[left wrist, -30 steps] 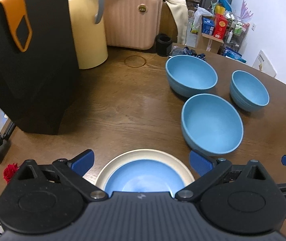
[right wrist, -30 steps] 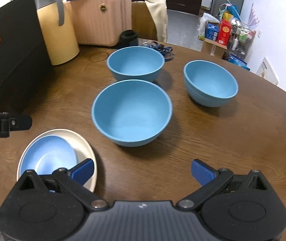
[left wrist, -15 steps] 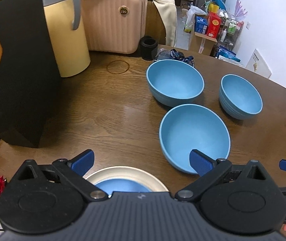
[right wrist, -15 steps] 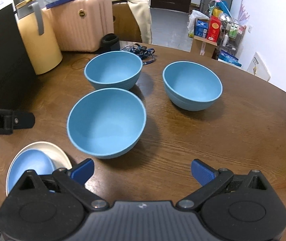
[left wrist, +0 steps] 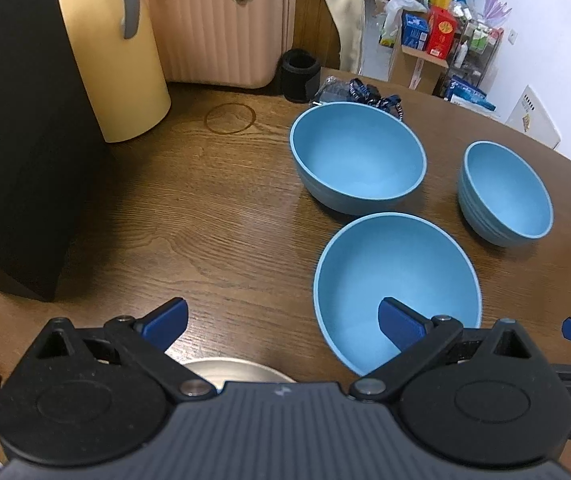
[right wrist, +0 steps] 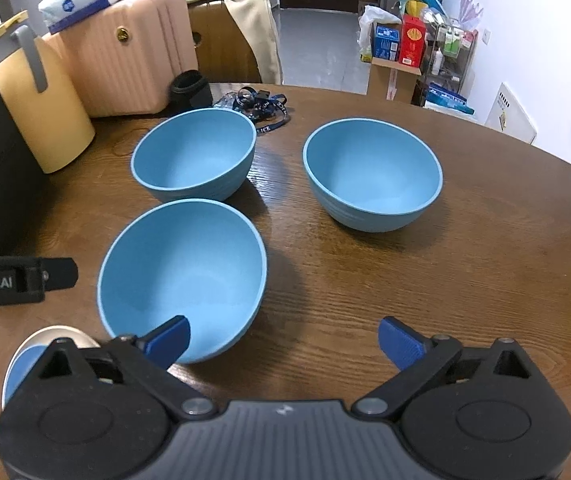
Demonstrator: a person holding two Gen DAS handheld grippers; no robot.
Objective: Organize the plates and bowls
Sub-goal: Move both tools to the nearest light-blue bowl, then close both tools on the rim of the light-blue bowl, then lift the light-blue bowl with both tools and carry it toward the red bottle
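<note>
Three blue bowls (right wrist: 183, 268), one plate (left wrist: 229, 370)

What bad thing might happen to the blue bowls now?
1. The nearest bowl sits close beside the back-left bowl; lifting it carelessly might bump that one.
2. The right gripper, its jaws closing with nothing between them, has one finger at the smooth rim, so a grab there could slip.
3. The stacked plates lie nearby and might get knocked.
</note>
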